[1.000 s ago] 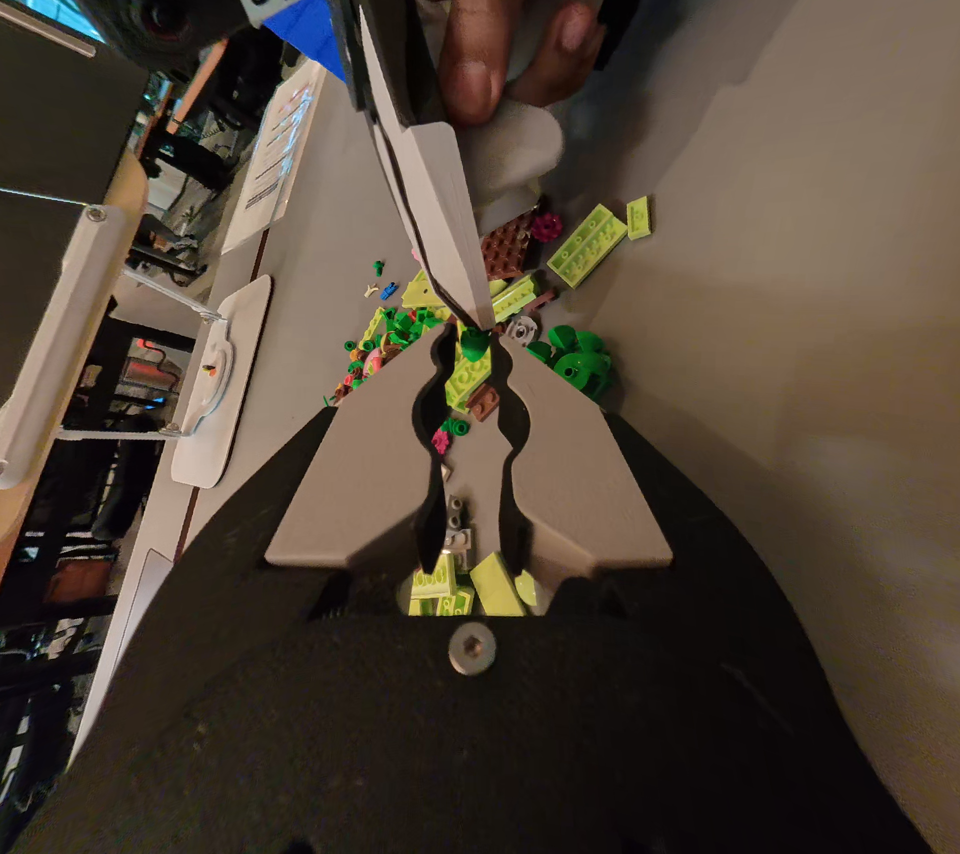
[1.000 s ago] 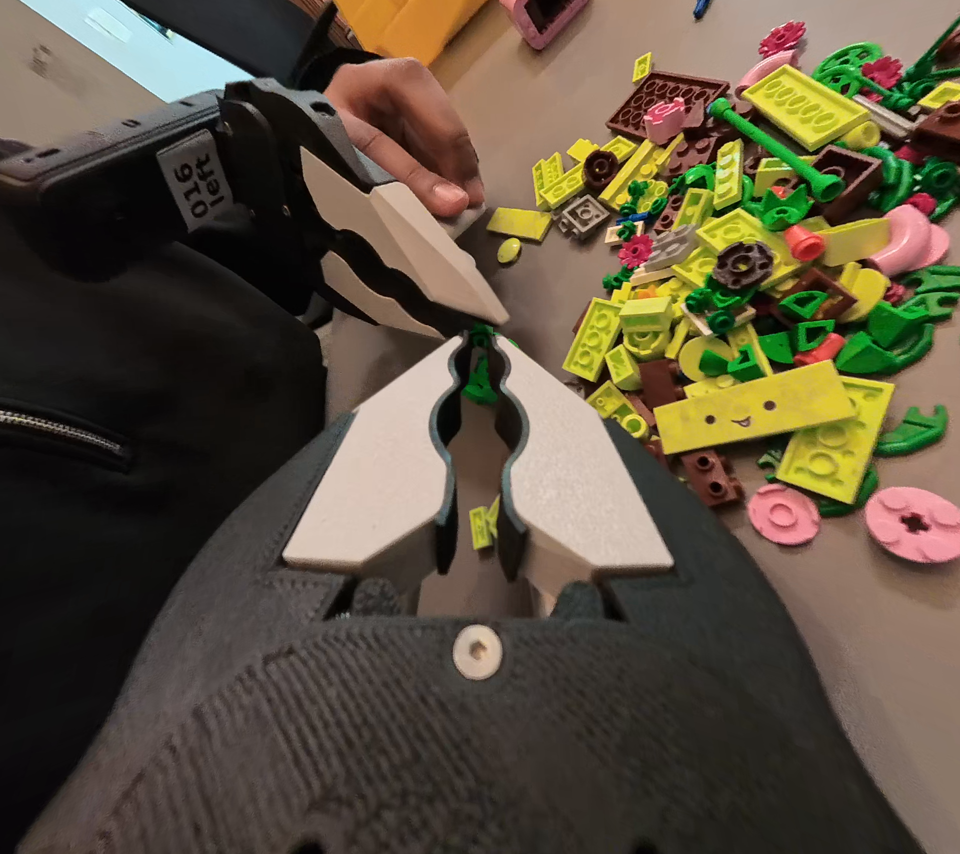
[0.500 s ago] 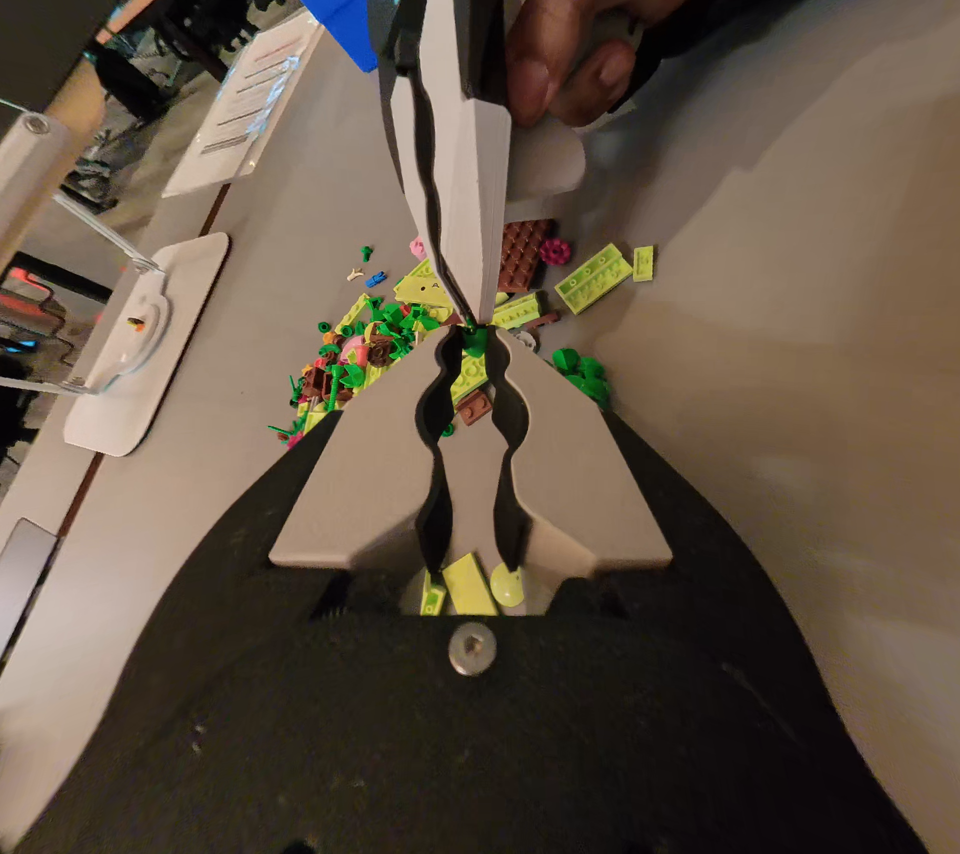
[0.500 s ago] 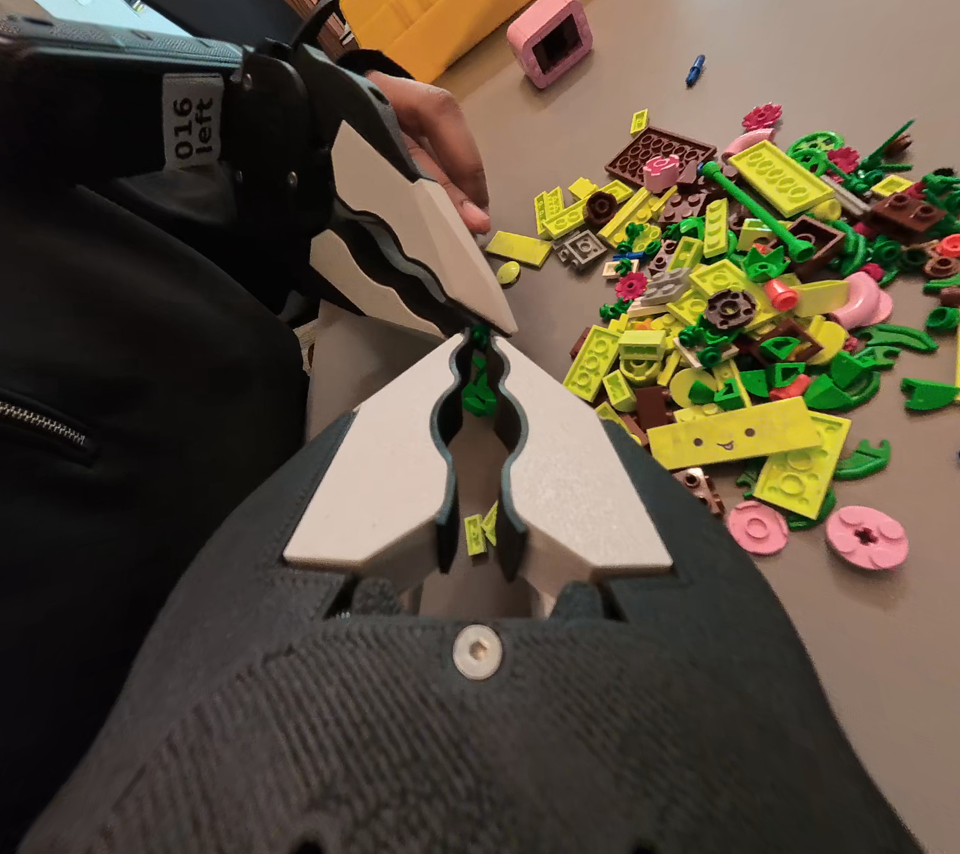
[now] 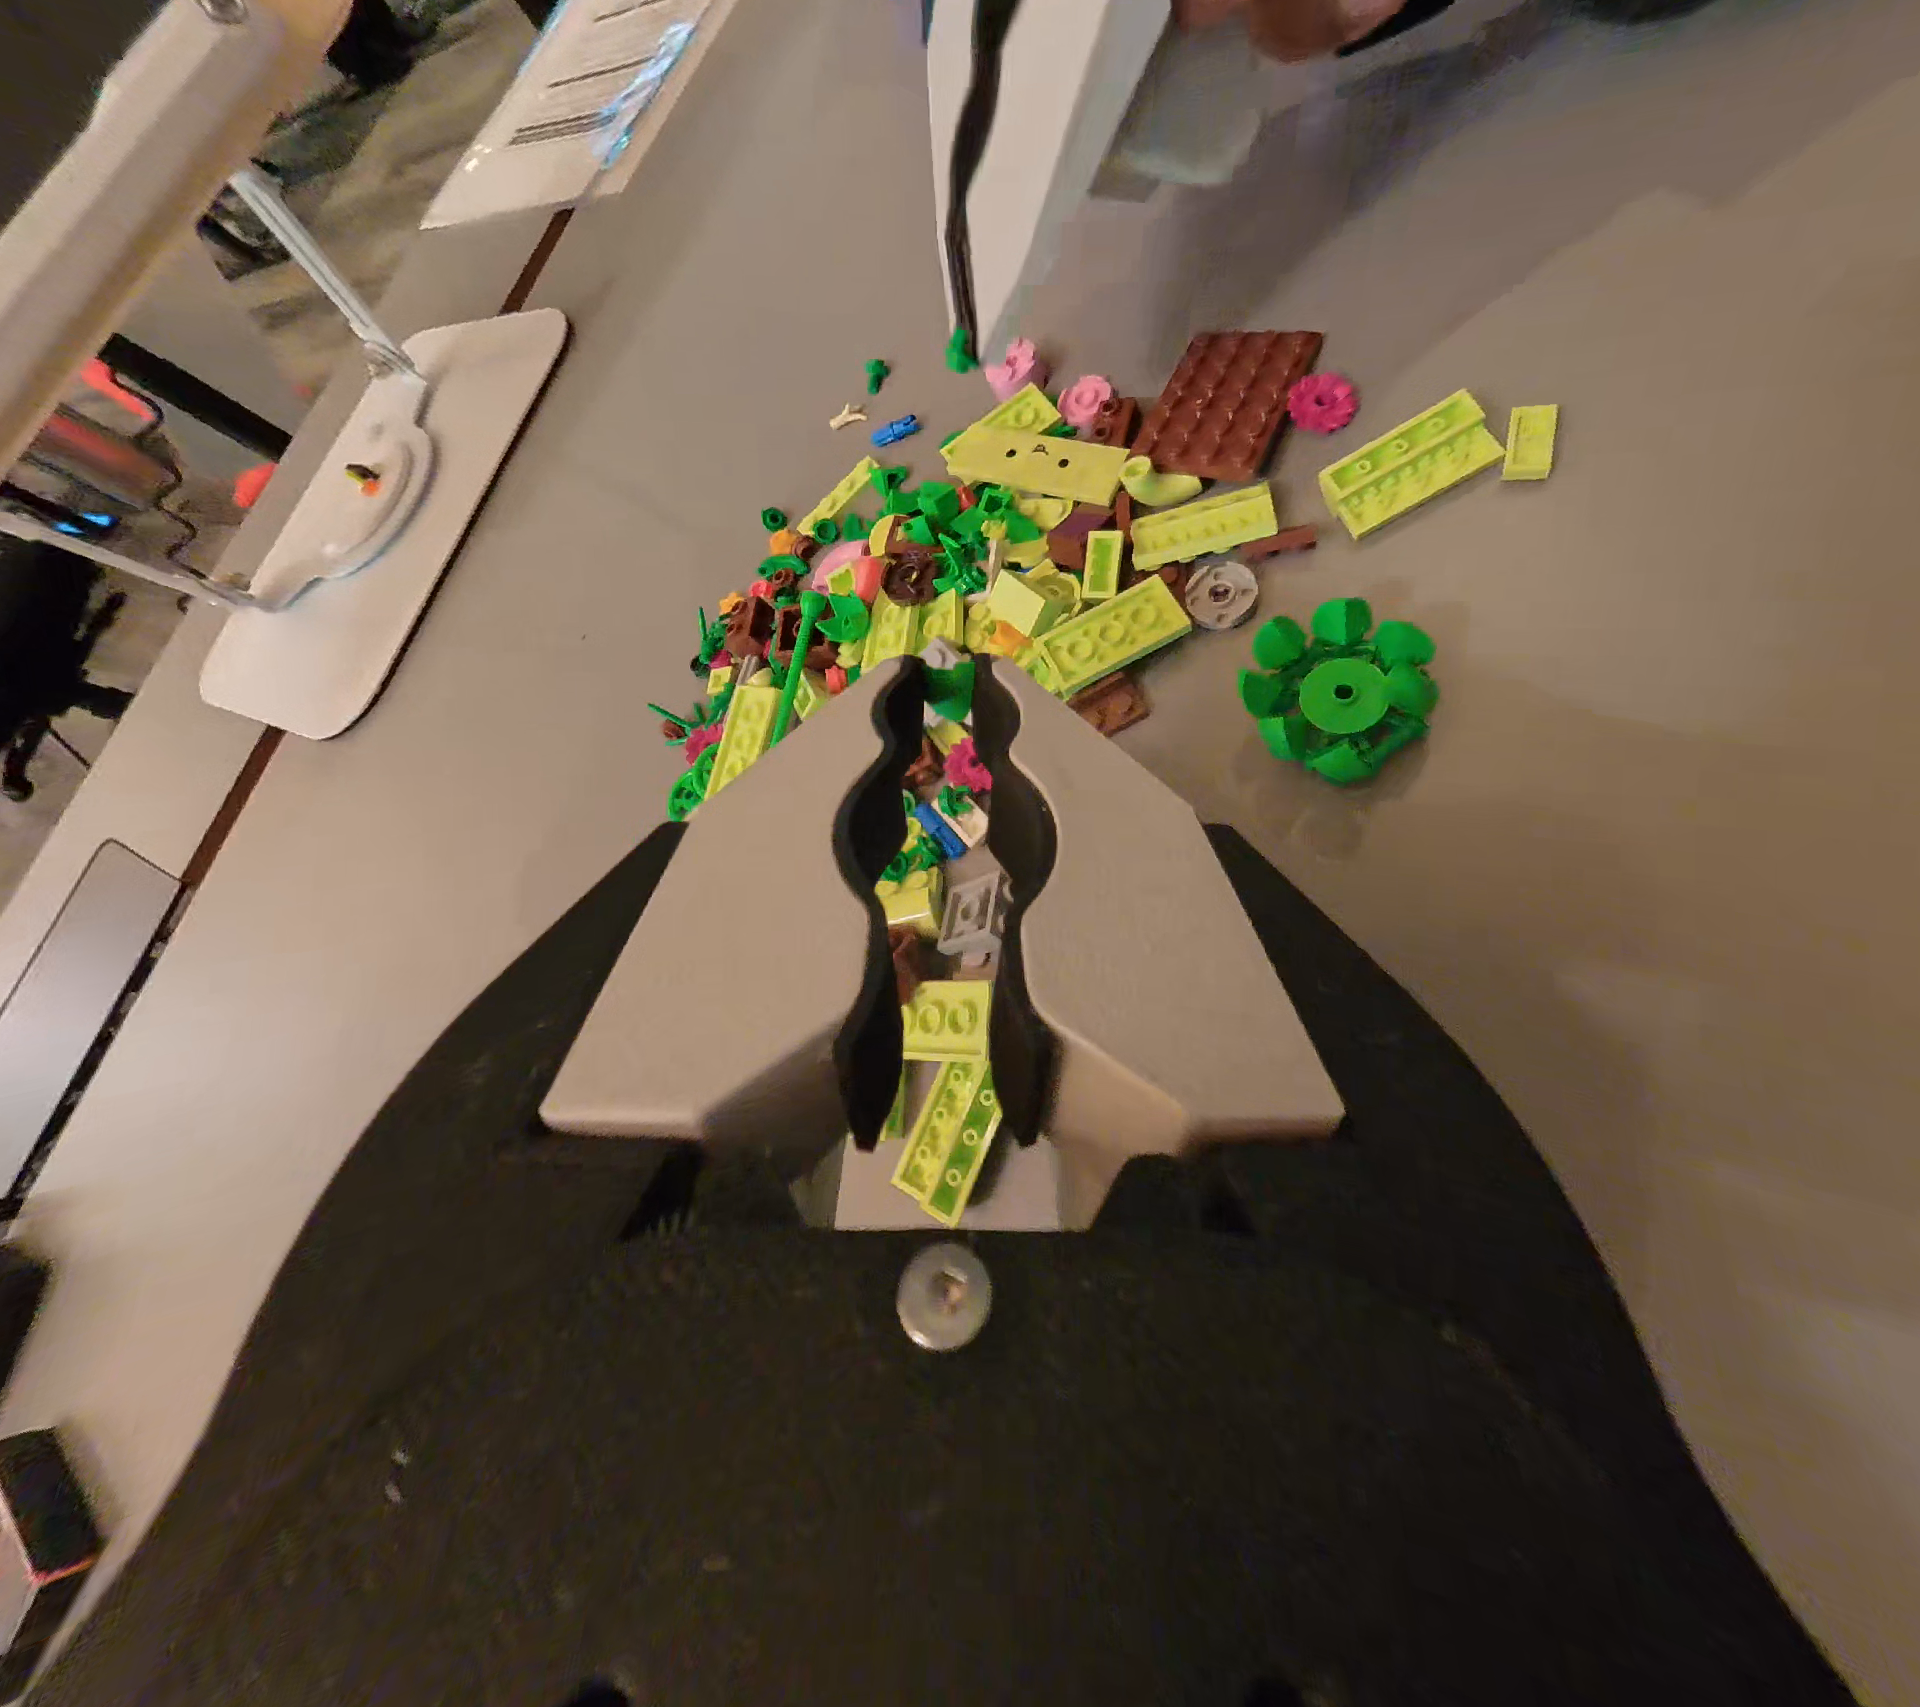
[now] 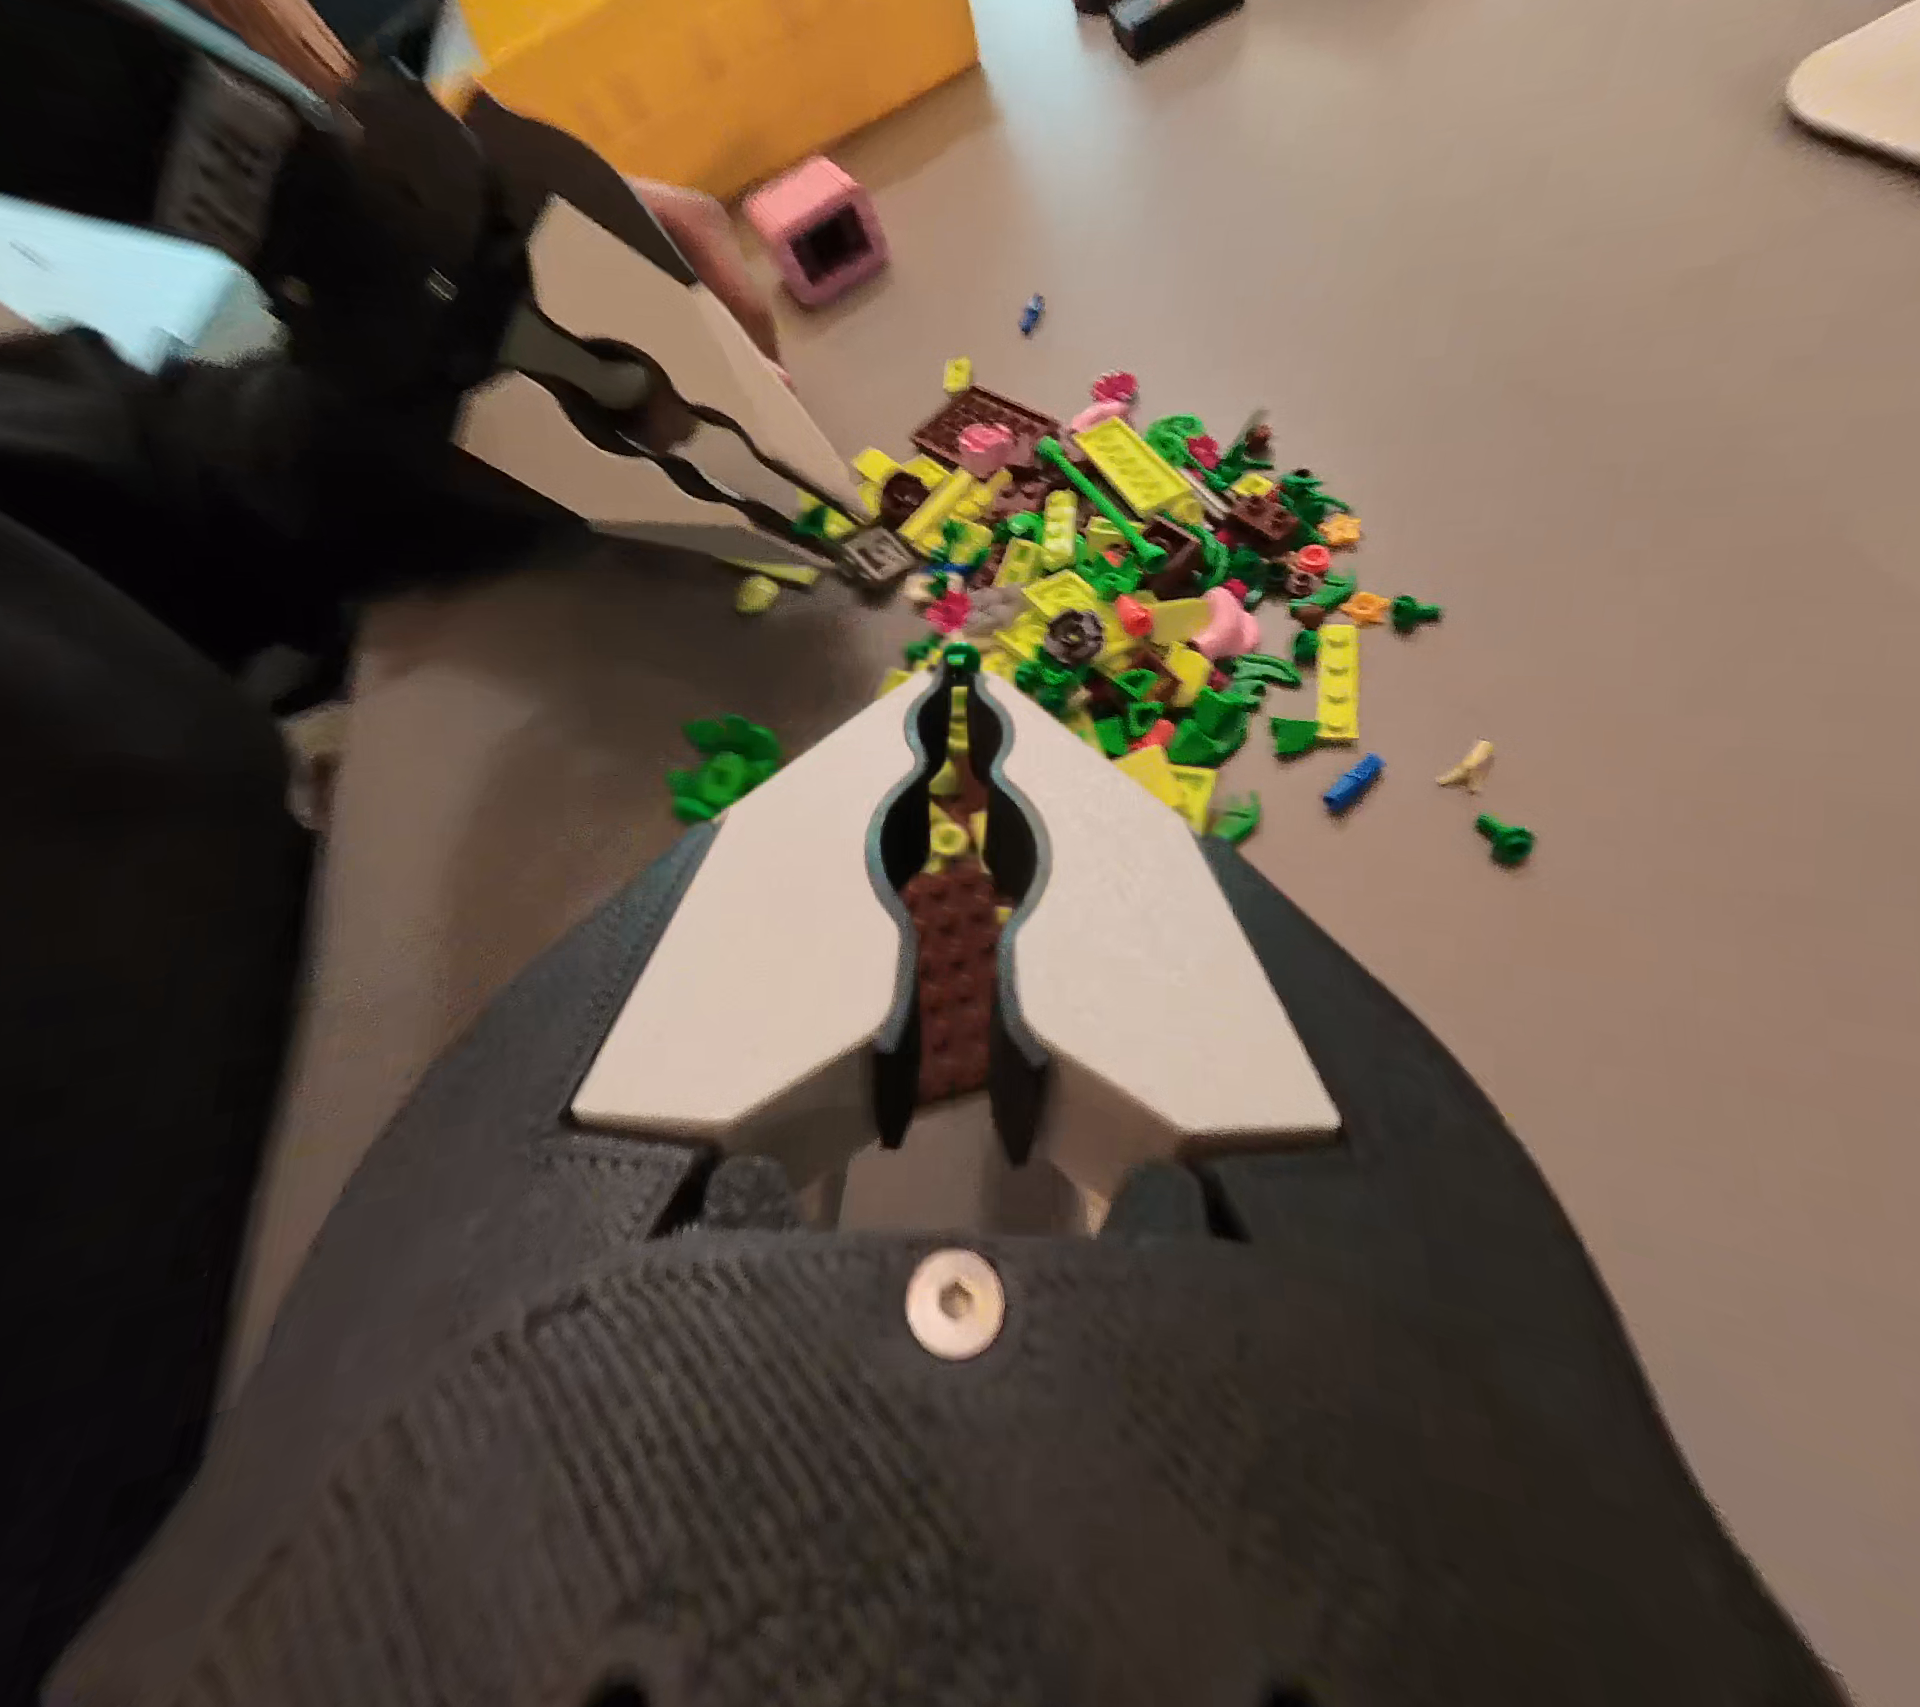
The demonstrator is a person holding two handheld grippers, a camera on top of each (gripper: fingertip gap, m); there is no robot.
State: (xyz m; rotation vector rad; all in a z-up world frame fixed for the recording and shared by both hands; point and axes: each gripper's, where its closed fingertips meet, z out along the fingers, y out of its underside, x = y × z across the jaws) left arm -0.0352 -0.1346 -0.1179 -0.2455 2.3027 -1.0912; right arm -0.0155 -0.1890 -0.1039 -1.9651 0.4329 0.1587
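split my tongs apart — right tongs (image 6: pixel 956 672) clamped on green stud (image 6: pixel 957 656), keeping it off the pile (image 6: pixel 1122 556); left tongs (image 5: pixel 945 670) near-closed at grey plate (image 6: pixel 878 556), grip unclear.

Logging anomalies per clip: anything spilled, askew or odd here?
Toy bricks lie in a loose spilled heap on the table; a blue pin and green stud sit apart. Right gripper pinches a small green piece. Nothing looks broken.

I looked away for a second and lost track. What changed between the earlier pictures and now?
Earlier both grippers' tips met on one small green piece. Now they have drawn apart: the right gripper keeps the piece pinched at its tips, while the left gripper has let go and hangs nearly shut above the brick pile. The pile, green flower and table stayed put.
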